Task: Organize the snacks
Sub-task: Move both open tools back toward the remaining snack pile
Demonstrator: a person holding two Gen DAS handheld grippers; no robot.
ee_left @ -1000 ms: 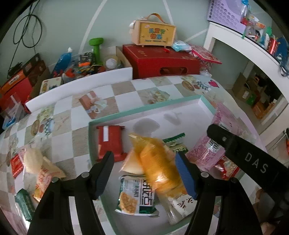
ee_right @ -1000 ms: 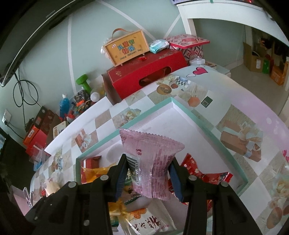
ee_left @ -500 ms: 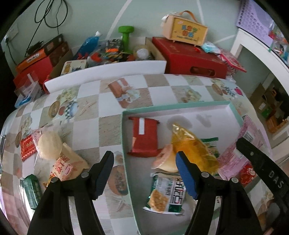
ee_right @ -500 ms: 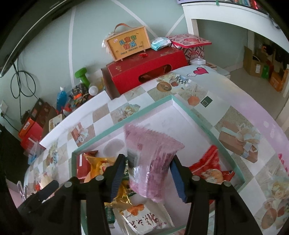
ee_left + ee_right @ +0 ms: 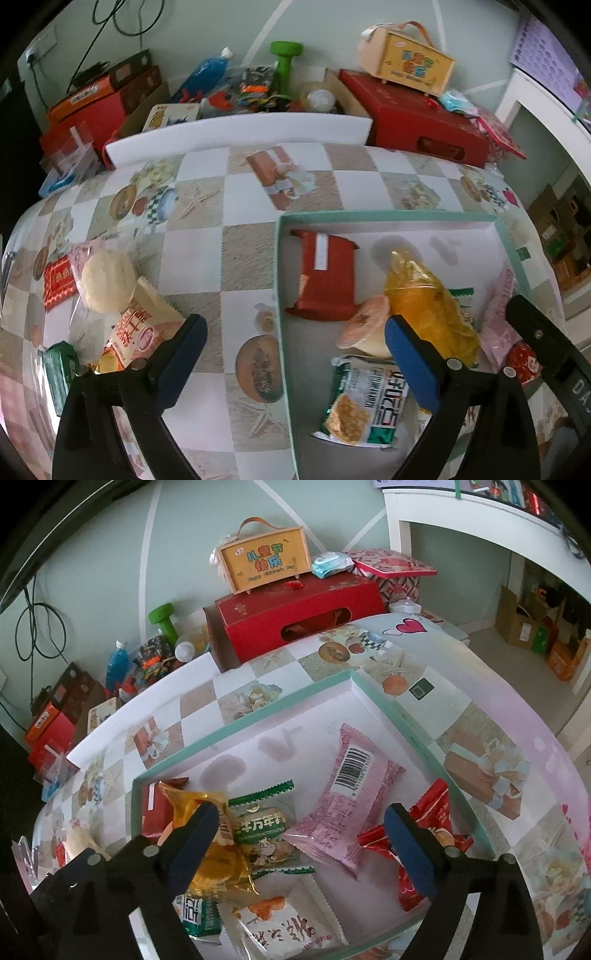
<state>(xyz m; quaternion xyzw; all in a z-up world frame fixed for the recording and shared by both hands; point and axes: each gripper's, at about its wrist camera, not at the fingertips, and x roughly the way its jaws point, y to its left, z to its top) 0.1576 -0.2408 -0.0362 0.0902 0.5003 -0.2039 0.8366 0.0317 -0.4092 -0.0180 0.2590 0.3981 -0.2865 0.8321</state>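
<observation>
A teal-rimmed white box (image 5: pixel 388 216) (image 5: pixel 402 716) on the patterned table holds several snacks: a red pack (image 5: pixel 325 275), a yellow pack (image 5: pixel 424 302) (image 5: pixel 207 834), a green-white pack (image 5: pixel 369 398) and a pink pack (image 5: pixel 351 786). My left gripper (image 5: pixel 295 354) is open and empty, above the box's left rim. My right gripper (image 5: pixel 299 838) is open and empty above the box, with the pink pack lying flat just beyond its fingers. Loose snacks lie on the table left of the box: a round white cake (image 5: pixel 107 280), an orange-white pack (image 5: pixel 136 332) and a small green pack (image 5: pixel 59 369).
A white board (image 5: pixel 236 133) edges the table's far side. Behind it stand a red gift box (image 5: pixel 413 114) (image 5: pixel 295 613), a yellow handled box (image 5: pixel 406 62) (image 5: pixel 262 563), a green dumbbell (image 5: pixel 284 62) and cluttered cartons. The right gripper's arm (image 5: pixel 546 354) crosses the left view's right edge.
My right gripper opened and let the pink pack fall flat into the box. My left gripper, having let go of the yellow pack, moved left towards the box's left rim.
</observation>
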